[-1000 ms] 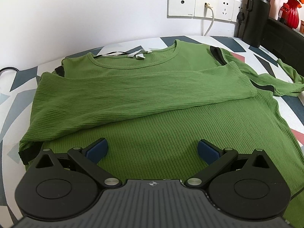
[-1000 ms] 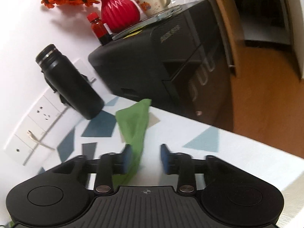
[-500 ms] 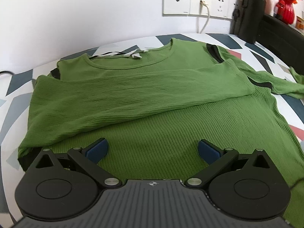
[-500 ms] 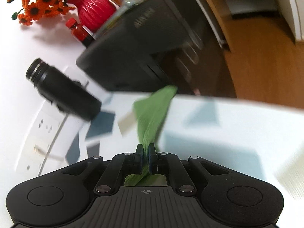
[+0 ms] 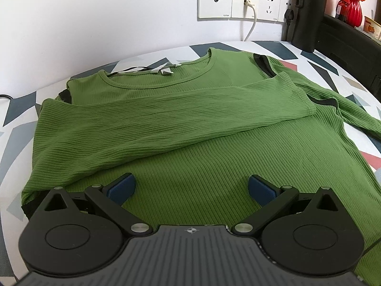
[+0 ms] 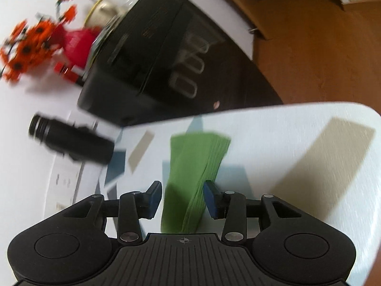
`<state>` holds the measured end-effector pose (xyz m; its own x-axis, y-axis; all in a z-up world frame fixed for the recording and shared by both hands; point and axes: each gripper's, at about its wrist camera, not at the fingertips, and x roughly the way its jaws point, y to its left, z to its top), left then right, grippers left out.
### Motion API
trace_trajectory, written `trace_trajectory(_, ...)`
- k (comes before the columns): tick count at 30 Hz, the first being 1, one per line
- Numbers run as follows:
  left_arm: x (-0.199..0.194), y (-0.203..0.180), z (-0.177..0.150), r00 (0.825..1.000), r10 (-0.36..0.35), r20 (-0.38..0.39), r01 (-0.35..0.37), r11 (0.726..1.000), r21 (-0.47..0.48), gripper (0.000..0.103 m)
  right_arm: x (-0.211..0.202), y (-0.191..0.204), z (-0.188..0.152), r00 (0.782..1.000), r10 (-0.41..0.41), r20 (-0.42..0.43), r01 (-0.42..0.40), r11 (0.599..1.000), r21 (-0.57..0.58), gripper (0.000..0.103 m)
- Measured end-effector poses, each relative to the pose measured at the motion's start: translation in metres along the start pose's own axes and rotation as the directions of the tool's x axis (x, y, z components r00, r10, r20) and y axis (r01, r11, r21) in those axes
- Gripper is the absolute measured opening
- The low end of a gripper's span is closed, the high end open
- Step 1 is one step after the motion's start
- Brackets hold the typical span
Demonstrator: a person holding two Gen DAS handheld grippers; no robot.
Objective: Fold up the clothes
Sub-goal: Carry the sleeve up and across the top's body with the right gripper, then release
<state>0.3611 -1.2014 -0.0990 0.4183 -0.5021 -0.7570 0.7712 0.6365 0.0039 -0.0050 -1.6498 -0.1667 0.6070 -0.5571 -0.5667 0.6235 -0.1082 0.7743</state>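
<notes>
A green ribbed top [image 5: 214,143] lies flat on the patterned surface [image 5: 297,50], one sleeve [image 5: 147,124] folded across its chest. The other sleeve [image 6: 197,164] stretches out to the side and passes between the right gripper [image 6: 182,199] fingers, which stand apart around it without pinching. The left gripper [image 5: 190,188] hovers over the hem, fingers spread wide and empty. A black bottle [image 5: 307,14] stands by the wall sockets [image 5: 240,1].

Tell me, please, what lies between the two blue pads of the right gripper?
In the right wrist view, the green ribbed sleeve of the top runs between the open right gripper pads, over the patterned table, which shows bare on both sides.
</notes>
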Motion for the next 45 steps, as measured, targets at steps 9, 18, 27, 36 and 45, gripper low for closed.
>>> trace_trajectory(9, -0.001, 0.000, -0.005, 0.999, 0.001, 0.034, 0.000, 1.000, -0.001, 0.103, 0.018, 0.025, 0.002, 0.988, -0.150, 0.037, 0.154, 0.978, -0.143, 0.014)
trace_trajectory(18, -0.001, -0.001, -0.005, 0.999, 0.014, 0.037, -0.013, 1.000, -0.014, 0.103, 0.022, 0.058, -0.024, 0.941, -0.300, 0.159, 0.339, 0.825, -0.452, 0.061)
trace_trajectory(27, -0.003, -0.007, -0.002, 0.999, 0.034, 0.016, -0.034, 0.999, 0.000, 0.103, 0.045, 0.104, -0.040, 0.977, -0.206, 0.050, 0.196, 0.788, -0.584, 0.005)
trace_trajectory(36, -0.067, 0.014, 0.005, 0.973, -0.039, 0.226, 0.046, 0.999, -0.024, 0.103, 0.000, 0.300, -0.065, 0.939, 0.343, -0.022, -0.278, 0.720, -0.636, 0.005)
trace_trajectory(45, -0.114, 0.084, -0.030, 0.954, -0.012, 0.300, 0.104, 0.951, -0.292, 0.103, 0.010, 0.430, -0.247, 0.772, 0.406, -0.490, -0.630, 0.379, -0.678, 0.006)
